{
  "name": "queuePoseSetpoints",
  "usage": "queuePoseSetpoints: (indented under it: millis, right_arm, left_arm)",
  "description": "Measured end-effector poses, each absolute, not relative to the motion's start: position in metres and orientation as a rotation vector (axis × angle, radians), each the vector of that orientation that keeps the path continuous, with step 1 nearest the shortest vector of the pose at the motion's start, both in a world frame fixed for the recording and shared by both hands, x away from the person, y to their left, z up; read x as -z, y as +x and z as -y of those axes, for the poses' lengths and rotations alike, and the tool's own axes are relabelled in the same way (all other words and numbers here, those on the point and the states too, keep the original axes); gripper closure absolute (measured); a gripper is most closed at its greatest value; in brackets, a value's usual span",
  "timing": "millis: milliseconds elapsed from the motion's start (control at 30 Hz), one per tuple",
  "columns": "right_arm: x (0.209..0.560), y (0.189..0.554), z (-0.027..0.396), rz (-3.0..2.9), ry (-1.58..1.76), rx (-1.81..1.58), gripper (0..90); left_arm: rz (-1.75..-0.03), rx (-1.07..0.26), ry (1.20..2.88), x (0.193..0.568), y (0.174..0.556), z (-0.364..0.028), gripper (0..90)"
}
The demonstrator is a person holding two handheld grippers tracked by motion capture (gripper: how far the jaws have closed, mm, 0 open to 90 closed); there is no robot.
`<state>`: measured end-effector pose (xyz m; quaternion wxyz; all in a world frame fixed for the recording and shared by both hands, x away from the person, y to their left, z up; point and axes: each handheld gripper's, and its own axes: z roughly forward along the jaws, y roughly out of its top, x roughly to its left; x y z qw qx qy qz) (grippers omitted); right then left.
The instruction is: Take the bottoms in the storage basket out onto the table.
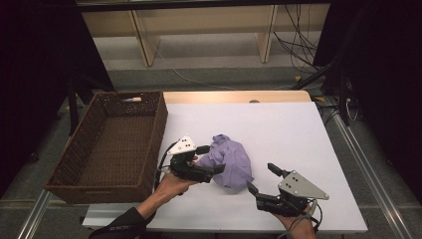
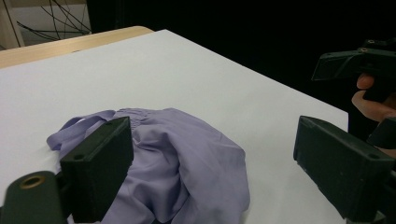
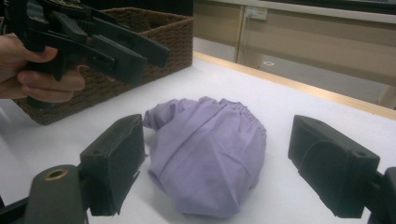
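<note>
Lilac-purple, plain and unpatterned on the crumpled cloth (image 1: 230, 160), dark brown in a woven pattern on the wicker basket (image 1: 110, 185), white across the table top (image 1: 288, 129) with a pale wood edge, black on the left gripper (image 1: 211, 159) and right gripper (image 1: 262, 179) under grey plates.
</note>
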<state>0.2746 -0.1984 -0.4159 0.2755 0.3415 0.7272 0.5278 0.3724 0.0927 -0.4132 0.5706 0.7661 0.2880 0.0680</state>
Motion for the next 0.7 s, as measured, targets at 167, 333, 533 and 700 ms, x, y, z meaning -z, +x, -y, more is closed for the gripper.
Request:
queuePoseSetpoints:
  millis: [167, 333, 533, 700]
  right_arm:
    - [0.416, 0.274, 0.198, -1.954, 0.916, -1.421, 19.2]
    - [0.415, 0.274, 0.199, -1.951, 0.909, -1.427, 19.0]
    - [0.415, 0.274, 0.198, -1.952, 0.914, -1.427, 18.9]
    - [0.415, 0.274, 0.198, -1.952, 0.917, -1.430, 18.9]
  left_arm:
    - [-0.682, -0.177, 1.779, 0.411, 0.369, -0.100, 10.6]
    - [-0.681, -0.218, 1.764, 0.411, 0.364, -0.108, 9.8]
    - [-0.687, -0.230, 1.745, 0.410, 0.362, -0.115, 9.7]
    - [-0.684, -0.233, 1.739, 0.408, 0.360, -0.117, 9.7]
